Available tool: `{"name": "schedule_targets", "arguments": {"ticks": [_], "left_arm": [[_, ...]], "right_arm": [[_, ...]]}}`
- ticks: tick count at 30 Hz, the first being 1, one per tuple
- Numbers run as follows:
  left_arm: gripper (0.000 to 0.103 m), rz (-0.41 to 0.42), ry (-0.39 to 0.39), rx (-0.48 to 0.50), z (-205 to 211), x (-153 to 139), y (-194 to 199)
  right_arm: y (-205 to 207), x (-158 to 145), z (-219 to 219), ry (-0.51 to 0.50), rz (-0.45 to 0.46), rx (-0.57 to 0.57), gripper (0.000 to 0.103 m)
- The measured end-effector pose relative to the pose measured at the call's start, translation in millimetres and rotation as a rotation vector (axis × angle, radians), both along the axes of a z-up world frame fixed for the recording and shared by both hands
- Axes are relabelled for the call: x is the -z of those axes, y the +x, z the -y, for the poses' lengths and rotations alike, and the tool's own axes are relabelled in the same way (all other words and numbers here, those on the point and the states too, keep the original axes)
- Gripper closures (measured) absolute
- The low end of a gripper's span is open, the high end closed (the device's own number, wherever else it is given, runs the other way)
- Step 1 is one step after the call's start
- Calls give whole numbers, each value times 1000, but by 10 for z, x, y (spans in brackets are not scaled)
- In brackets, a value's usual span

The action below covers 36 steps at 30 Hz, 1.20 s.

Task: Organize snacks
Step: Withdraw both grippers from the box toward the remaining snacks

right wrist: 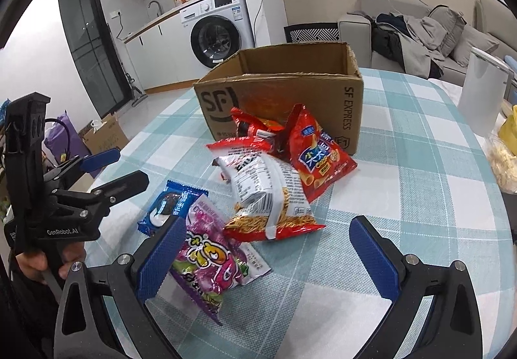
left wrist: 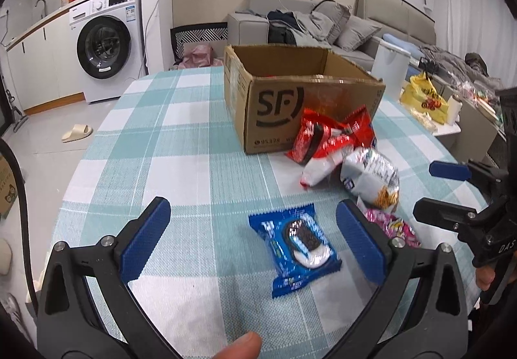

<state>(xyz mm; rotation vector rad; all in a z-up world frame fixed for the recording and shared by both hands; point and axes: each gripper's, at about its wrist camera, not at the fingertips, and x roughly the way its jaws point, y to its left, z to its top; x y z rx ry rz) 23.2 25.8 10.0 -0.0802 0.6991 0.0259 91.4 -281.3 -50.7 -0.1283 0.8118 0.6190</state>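
Nearest to us, the left claw (left wrist: pixel 253 239) stands wide open over the bench (left wrist: pixel 181 165), its blue pads on either side of a blue cookie packet (left wrist: pixel 295 249) and touching nothing. The packet lies flat on the checked cloth, printed with a dark sandwich cookie and white cream, its ends crimped. Our right claw (right wrist: pixel 268 258) is also spread wide and holds nothing; its left pad sits just over a pink candy bag (right wrist: pixel 210 258) that lies beside the blue packet. Beyond these we see a white-and-red bag of thin fried sticks (right wrist: pixel 268 197) resting on a red snack bag (right wrist: pixel 316 155), with more red bags piled against the front wall of an open cardboard box (right wrist: pixel 284 93) marked SF.
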Motion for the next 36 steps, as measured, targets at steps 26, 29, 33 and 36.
{"name": "schedule_targets", "arguments": {"ticks": [26, 29, 33, 36], "left_arm": [[1, -86, -1, 42, 62, 264, 31], [1, -98, -4, 47, 75, 298, 47], [1, -117, -10, 52, 96, 352, 75], [1, -138, -16, 55, 107, 401, 111]], "right_arm": [[-134, 321, -340, -65, -109, -83, 0], [-126, 361, -299, -67, -119, -75, 0], [-89, 387, -234, -45, -142, -67, 0], [-71, 390, -207, -29, -148, -64, 0]]}}
